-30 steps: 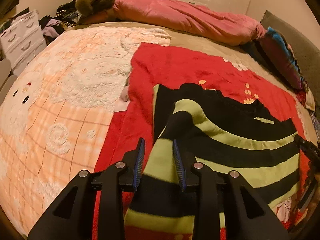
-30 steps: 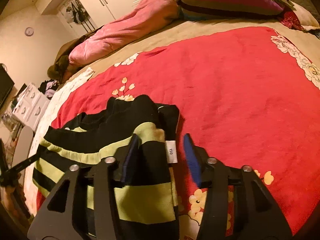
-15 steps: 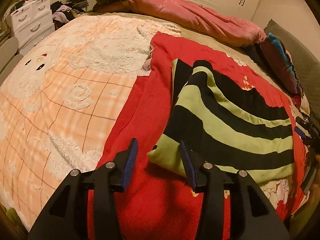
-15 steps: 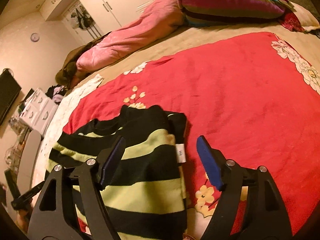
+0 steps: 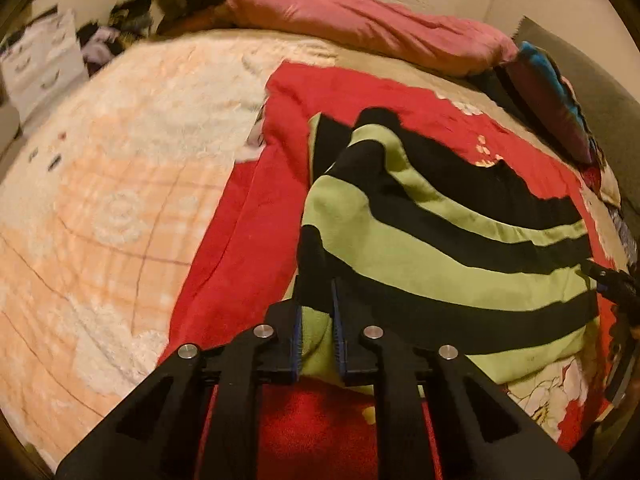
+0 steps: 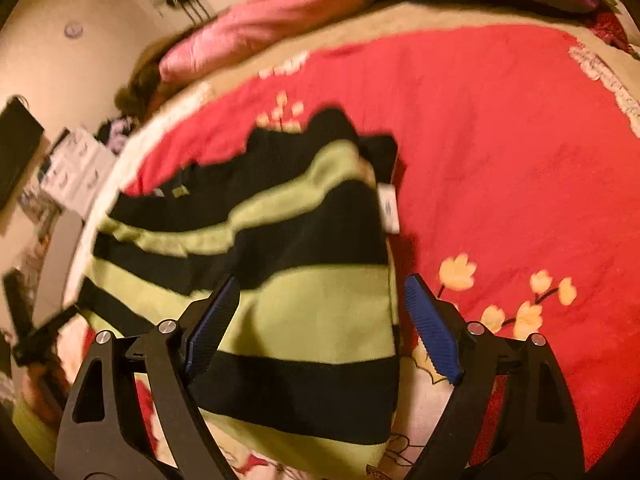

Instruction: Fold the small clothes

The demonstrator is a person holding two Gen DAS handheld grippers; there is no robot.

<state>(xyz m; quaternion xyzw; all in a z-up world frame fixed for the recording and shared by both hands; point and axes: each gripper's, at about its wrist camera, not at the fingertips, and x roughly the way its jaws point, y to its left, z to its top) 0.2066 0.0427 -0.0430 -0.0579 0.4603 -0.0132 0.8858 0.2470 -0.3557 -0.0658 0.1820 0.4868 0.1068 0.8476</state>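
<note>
A black and lime-green striped garment [image 5: 440, 248] lies folded on the red floral blanket [image 5: 248, 248] on the bed. My left gripper [image 5: 316, 332] is shut on the garment's near left corner, with cloth pinched between the blue pads. In the right wrist view the same striped garment [image 6: 304, 280] lies below my right gripper [image 6: 320, 320], whose jaws stand wide open over its near right edge, holding nothing. A white size label [image 6: 390, 208] sticks out at the garment's right edge. The right gripper also shows at the right edge of the left wrist view [image 5: 616, 284].
A peach and white fleece blanket [image 5: 100, 200] covers the bed's left side. A pink duvet [image 5: 360, 20] and a striped pillow [image 5: 556, 92] lie at the far end. White drawers [image 5: 40, 60] stand left of the bed. Red blanket [image 6: 500, 140] stretches right of the garment.
My left gripper, open half a second ago beside the garment's corner, has closed on that corner. My right gripper stays open and has moved closer over the garment's right edge.
</note>
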